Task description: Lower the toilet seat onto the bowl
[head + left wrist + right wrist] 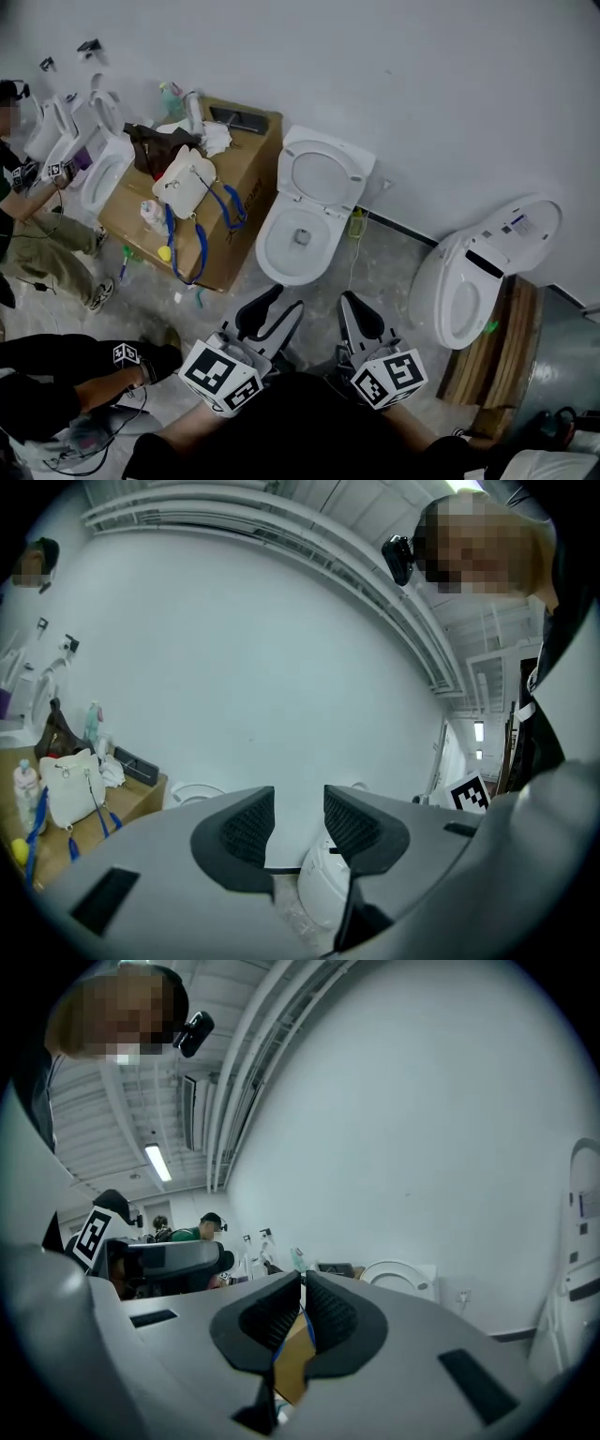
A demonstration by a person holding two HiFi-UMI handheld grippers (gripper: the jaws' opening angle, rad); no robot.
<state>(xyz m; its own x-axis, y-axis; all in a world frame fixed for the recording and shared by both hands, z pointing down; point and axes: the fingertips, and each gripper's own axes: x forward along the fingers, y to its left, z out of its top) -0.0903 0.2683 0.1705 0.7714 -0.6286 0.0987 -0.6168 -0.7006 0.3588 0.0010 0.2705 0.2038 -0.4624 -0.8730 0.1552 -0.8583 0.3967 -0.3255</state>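
Observation:
A white toilet stands against the wall in the middle of the head view. Its seat (pixel 319 173) is raised and leans back above the bowl (pixel 296 242). Both grippers hover low in that view, short of the bowl and touching nothing. My left gripper (pixel 289 298) is open with nothing between its jaws (pixel 298 803). My right gripper (pixel 350 298) is shut and empty (pixel 302 1283). The raised seat (pixel 192 792) shows left of the left jaws, and it (pixel 398 1279) lies right of the right jaws.
A cardboard box (pixel 253 178) left of the toilet carries a white bag (pixel 187 183), bottles and clutter. A second toilet (pixel 469 281) sits tilted at the right beside a wooden pallet (pixel 497 347). More toilets (pixel 103 164) and a crouching person (pixel 37 225) are at far left.

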